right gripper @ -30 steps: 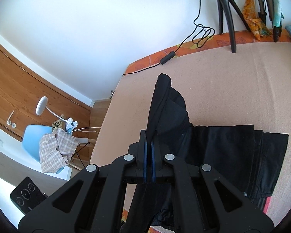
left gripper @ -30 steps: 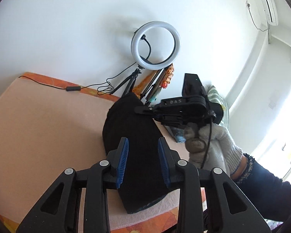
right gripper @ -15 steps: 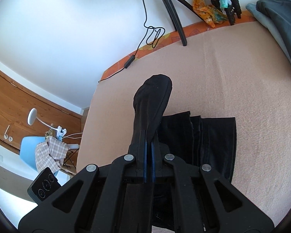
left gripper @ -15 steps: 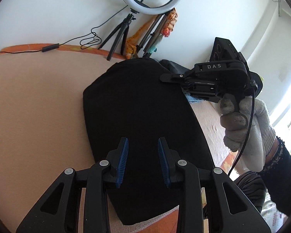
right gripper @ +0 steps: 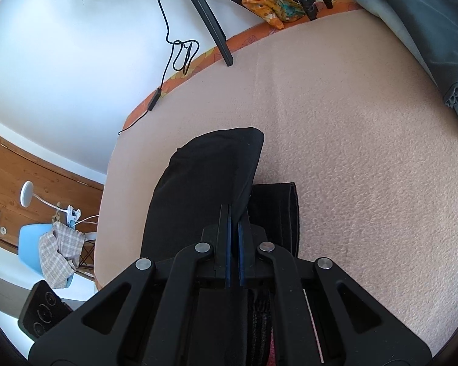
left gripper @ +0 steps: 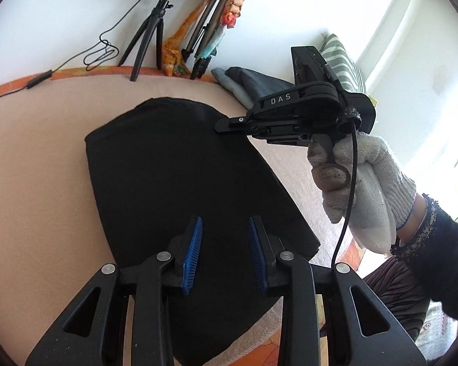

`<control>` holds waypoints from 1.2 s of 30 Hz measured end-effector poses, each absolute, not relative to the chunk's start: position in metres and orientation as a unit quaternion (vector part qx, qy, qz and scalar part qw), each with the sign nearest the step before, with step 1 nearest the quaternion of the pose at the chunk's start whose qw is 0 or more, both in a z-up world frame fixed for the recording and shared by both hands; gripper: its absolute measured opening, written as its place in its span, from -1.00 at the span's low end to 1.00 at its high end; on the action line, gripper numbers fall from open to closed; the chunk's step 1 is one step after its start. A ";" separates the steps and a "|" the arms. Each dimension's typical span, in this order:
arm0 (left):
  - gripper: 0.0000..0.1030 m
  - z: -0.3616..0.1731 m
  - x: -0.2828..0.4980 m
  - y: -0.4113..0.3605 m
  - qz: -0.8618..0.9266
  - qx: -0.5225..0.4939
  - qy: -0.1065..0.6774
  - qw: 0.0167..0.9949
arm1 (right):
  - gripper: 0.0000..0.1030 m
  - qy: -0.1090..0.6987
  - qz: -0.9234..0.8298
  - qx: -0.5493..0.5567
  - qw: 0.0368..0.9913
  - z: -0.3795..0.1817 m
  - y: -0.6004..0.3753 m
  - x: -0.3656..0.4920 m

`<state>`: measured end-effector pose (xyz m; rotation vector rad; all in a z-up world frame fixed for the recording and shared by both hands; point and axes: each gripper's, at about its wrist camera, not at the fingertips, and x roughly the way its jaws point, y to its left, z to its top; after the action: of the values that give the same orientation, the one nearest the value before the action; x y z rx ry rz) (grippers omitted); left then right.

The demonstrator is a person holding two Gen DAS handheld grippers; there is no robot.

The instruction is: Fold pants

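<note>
The black pants (left gripper: 180, 177) lie on the beige blanket (left gripper: 33, 183), spread directly ahead of and beneath the left gripper (left gripper: 224, 244). Its blue pads (left gripper: 192, 244) stand apart with nothing between them; they hang over the dark cloth, and whether they touch it is hard to judge from this angle.

Ahead and to the right of the left gripper, the right gripper (left gripper: 226, 125) reaches in over the far right edge of the pants, carried by a hand in a white knit glove (left gripper: 360, 183). In its own view the right gripper (right gripper: 233, 216) has its fingers together, clamped on a raised fold of the pants (right gripper: 210, 177), which stands up just ahead of the tips. A flat folded layer of the same cloth lies just to the right of the tips.

Farther ahead, by the wall, stands a ring light tripod (left gripper: 149, 36), and ahead to the right lies a grey folded garment (right gripper: 427, 30).
</note>
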<state>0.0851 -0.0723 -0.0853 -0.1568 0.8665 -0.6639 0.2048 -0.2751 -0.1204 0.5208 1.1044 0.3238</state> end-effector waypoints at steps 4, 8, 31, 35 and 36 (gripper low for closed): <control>-0.43 -0.101 0.090 -0.077 -0.315 -0.071 0.430 0.843 | -0.92 0.528 0.141 0.212 0.810 -0.133 -0.272 0.210; -0.43 -0.120 0.085 -0.094 -0.327 -0.049 0.444 0.833 | -0.92 0.531 0.133 0.166 0.820 -0.137 -0.261 0.210; -0.36 -0.084 0.068 -0.065 -0.320 -0.066 0.404 0.854 | -0.68 0.503 0.162 0.021 0.848 -0.102 -0.231 0.106; -0.36 -0.086 0.090 -0.031 -0.276 -0.119 0.416 0.859 | -0.64 0.518 0.149 -0.012 0.842 -0.116 -0.236 0.102; -0.30 -0.087 0.094 -0.024 -0.266 -0.129 0.419 0.858 | -0.55 0.521 0.149 -0.008 0.840 -0.118 -0.239 0.103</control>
<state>0.0945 -0.0243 -0.0869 -0.2708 0.8808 -0.5593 0.1030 -0.2388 -0.1180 -0.0175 1.1013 0.3148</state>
